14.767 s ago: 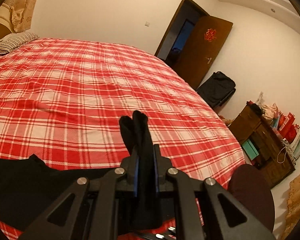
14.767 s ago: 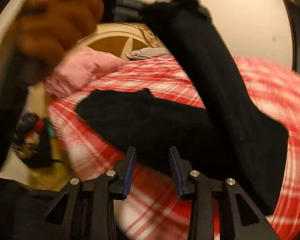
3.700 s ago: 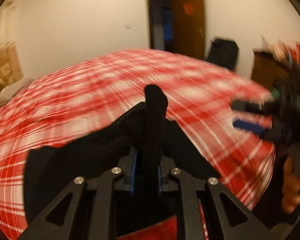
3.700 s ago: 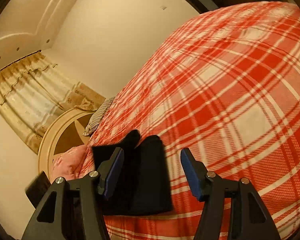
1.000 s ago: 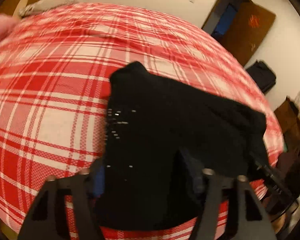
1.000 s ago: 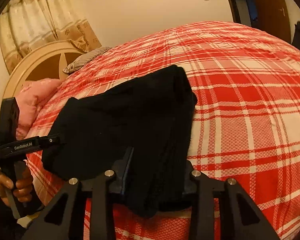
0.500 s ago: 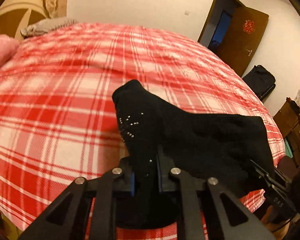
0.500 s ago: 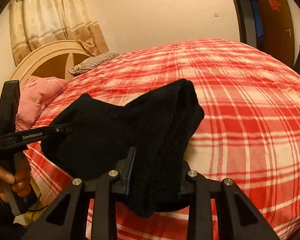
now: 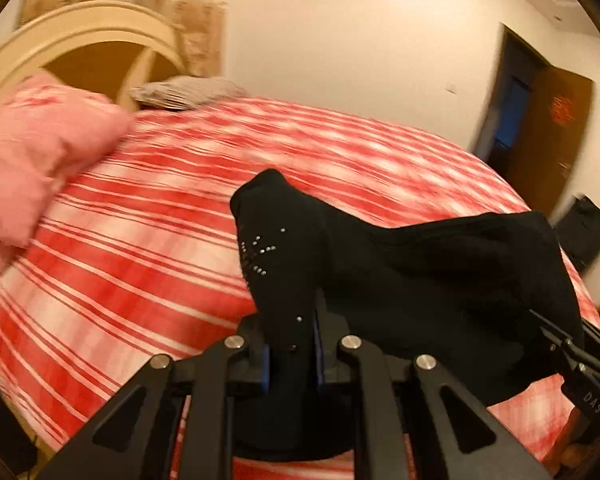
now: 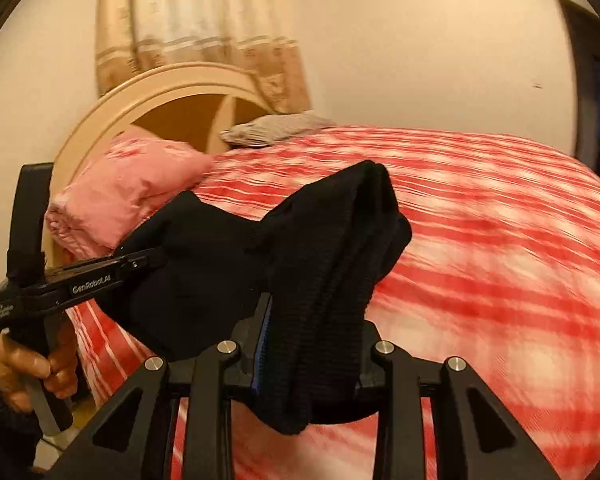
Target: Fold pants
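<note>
The left gripper point(image 9: 290, 344) was clamped tight on a bunched corner of the black pants point(image 9: 420, 280), its blue-lined jaws pressed against the cloth on both sides. A scatter of small silver studs point(image 9: 260, 258) dotted the fabric just above the grip. The right gripper point(image 10: 308, 344) was likewise closed on a thick fold of the same garment, the ribbed knit spilling over and below its jaws. Between the two tools the pants hung as a sagging, folded bundle, lifted clear of the bed point(image 9: 140, 240) rather than lying flat on it.

From the right wrist view, the left tool showed side-on at the left edge, with white lettering along its body, and a hand point(image 10: 32, 368) was wrapped around its handle. From the left wrist view, the right tool point(image 9: 576, 364) poked in at the lower right, gripping the far end of the bundle.

Beneath them spread the red and white plaid bedspread, streaked with motion blur. A pink pillow point(image 10: 128, 184) lay at the head of the bed, and a grey striped pillow point(image 10: 276, 128) rested farther along by the curved cream headboard point(image 10: 172, 88). Patterned curtains point(image 10: 196, 24) hung behind it. A dark wooden door point(image 9: 560, 132) stood open on the far wall, with a black bag point(image 9: 584, 232) near it.
</note>
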A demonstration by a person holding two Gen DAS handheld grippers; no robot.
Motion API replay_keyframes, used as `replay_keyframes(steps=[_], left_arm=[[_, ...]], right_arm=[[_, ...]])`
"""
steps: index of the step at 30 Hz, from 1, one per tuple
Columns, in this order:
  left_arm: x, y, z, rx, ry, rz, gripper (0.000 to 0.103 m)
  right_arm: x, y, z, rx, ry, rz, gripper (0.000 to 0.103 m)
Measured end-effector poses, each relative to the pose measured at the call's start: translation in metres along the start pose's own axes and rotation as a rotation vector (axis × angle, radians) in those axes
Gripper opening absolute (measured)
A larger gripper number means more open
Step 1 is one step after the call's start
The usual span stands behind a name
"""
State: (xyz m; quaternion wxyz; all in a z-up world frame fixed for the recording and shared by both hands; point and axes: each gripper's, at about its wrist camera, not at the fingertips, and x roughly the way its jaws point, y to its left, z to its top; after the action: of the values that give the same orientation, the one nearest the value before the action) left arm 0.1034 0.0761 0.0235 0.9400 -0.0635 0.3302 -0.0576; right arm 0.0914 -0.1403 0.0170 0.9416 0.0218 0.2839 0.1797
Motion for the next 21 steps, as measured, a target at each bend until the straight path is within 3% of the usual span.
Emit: replay_keyframes(steps=[6, 10, 12, 14, 15, 16, 17, 18, 19, 21], left_arm=[[0.037, 0.072, 0.028, -0.032, -0.030, 0.196, 0.016], [0.075, 0.102, 0.019, -0.048, 0.042, 0.248, 0.017], [0.098, 0.116, 0.010, -0.062, 0.110, 0.264, 0.019], [0.111, 0.127, -0.002, -0.090, 0.140, 0.272, 0.030], [0.112, 0.129, -0.005, -0.097, 0.131, 0.280, 0.042], [0.112, 0.131, -0.006, -0.095, 0.114, 0.320, 0.067], [0.112, 0.133, -0.006, -0.091, 0.111, 0.370, 0.077], [0.114, 0.139, -0.006, -0.093, 0.115, 0.412, 0.097], [0.114, 0.141, -0.006, -0.098, 0.121, 0.427, 0.103], [0.115, 0.157, -0.009, -0.141, 0.151, 0.353, 0.103]], right_arm=[[0.110, 0.040, 0.027, -0.041, 0.039, 0.090, 0.032], [0.176, 0.044, 0.013, -0.012, 0.141, 0.096, 0.032], [0.200, 0.045, 0.001, -0.026, 0.191, 0.055, 0.032], [0.206, 0.031, -0.002, 0.032, 0.220, 0.078, 0.033], [0.207, 0.027, -0.002, 0.054, 0.225, 0.092, 0.035], [0.210, 0.023, -0.002, 0.070, 0.238, 0.101, 0.035], [0.213, 0.021, -0.003, 0.083, 0.250, 0.103, 0.039], [0.216, 0.017, -0.004, 0.105, 0.263, 0.111, 0.042], [0.217, 0.014, -0.004, 0.121, 0.268, 0.122, 0.044], [0.217, 0.009, -0.004, 0.151, 0.274, 0.153, 0.047]])
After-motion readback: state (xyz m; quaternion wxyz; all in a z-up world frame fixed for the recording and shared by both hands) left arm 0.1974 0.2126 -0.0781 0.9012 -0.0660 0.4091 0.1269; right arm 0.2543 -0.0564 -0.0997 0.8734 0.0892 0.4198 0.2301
